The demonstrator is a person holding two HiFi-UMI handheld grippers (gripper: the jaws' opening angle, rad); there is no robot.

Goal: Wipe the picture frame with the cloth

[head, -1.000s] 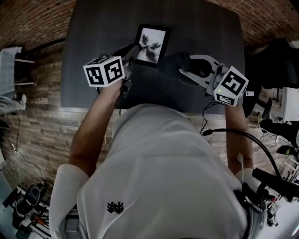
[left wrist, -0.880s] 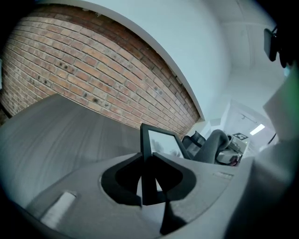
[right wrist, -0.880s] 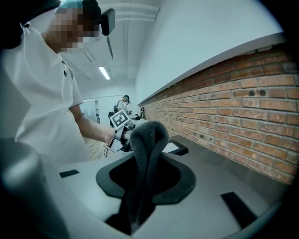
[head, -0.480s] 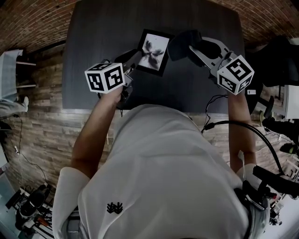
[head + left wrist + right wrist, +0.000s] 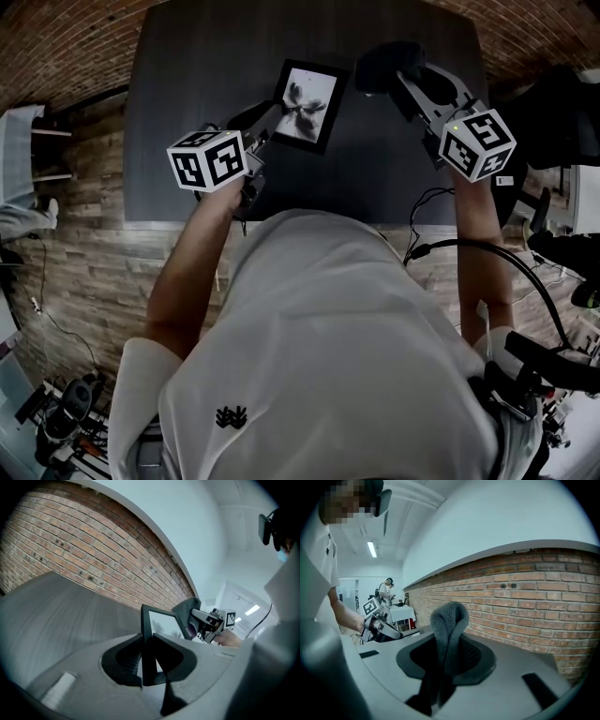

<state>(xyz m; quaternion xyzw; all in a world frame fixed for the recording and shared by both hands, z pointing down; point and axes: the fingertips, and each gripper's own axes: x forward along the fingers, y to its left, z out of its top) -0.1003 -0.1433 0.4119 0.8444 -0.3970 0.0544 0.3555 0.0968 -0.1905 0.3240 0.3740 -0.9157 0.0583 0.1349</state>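
A black picture frame (image 5: pixel 306 101) with a pale print of a dark flower is held tilted over the dark table (image 5: pixel 178 112). My left gripper (image 5: pixel 265 119) is shut on its near left edge; in the left gripper view the frame's edge (image 5: pixel 149 644) stands clamped between the jaws. My right gripper (image 5: pixel 389 67) is shut on a dark grey fleecy cloth (image 5: pixel 380 64), which hangs just right of the frame's top corner. In the right gripper view the folded cloth (image 5: pixel 447 634) sticks up from the jaws.
The table's near edge (image 5: pixel 281 223) runs just in front of the person's body. A brick wall (image 5: pixel 534 602) rises behind the table. Wood-look floor (image 5: pixel 84 253) lies left, cables and gear (image 5: pixel 553 281) on the right. Another person (image 5: pixel 386 590) stands far off.
My right gripper carried the cloth up and away, from near the frame's lower right to beside its top right corner. The frame tilted slightly in my left gripper, which barely moved.
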